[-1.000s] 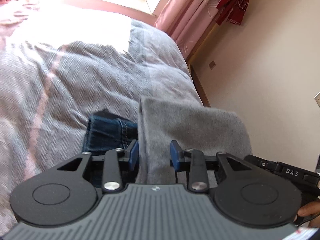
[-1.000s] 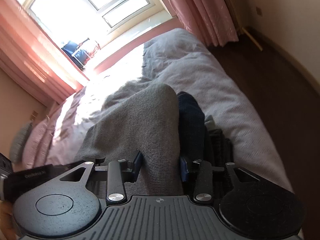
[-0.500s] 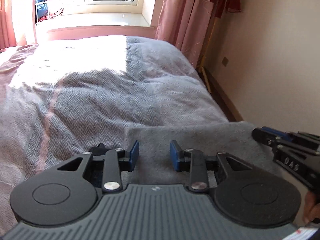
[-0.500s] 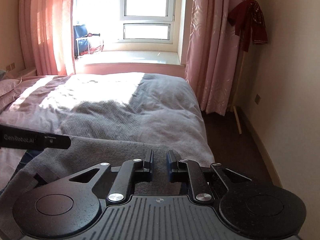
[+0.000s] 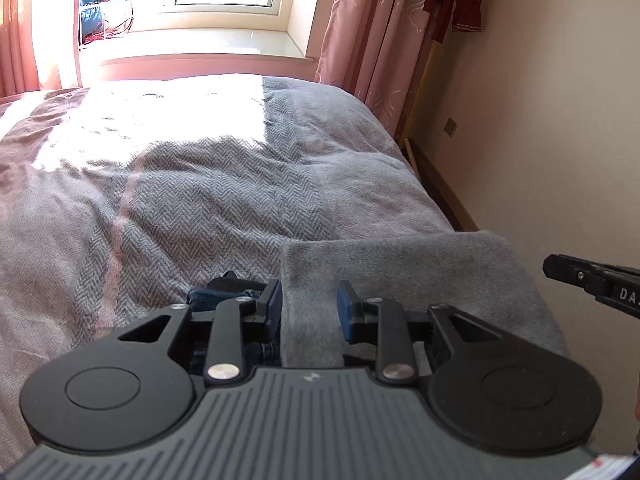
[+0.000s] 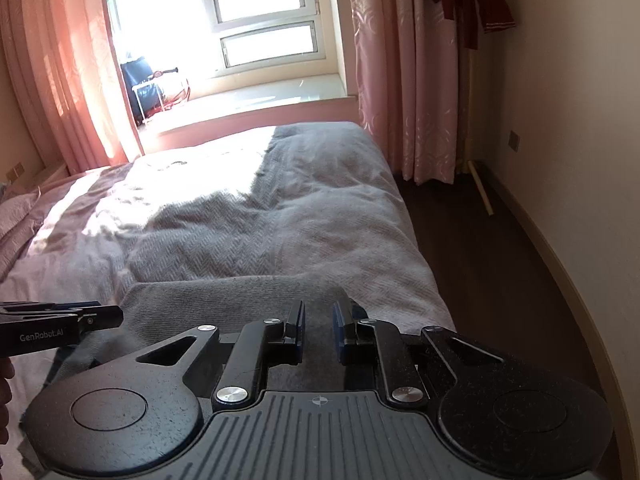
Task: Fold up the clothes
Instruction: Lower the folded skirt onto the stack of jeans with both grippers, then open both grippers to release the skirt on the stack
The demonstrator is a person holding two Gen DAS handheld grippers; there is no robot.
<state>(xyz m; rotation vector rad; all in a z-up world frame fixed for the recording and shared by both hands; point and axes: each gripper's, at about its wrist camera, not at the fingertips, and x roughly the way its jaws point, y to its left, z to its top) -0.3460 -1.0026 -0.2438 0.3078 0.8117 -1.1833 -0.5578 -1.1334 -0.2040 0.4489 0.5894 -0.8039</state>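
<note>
The grey sweater [image 5: 400, 276] is soft and floppy – you pinch its near edge with both the left gripper [image 5: 310, 312] and right gripper [image 6: 318, 332]

Left tongs [image 5: 309, 307] part-open, narrowing; right tongs [image 6: 318, 330] nearly closed; both angled down.

The right gripper [image 6: 318, 330] has narrowed onto the grey sweater [image 6: 224, 292], now spread wide, covering most of the jeans [image 5: 212, 296].

text: "GenRobot.AI" | on: left tongs [image 6: 60, 322] side || text: "DA" (cut off) | on: right tongs [image 5: 592, 284]
</note>
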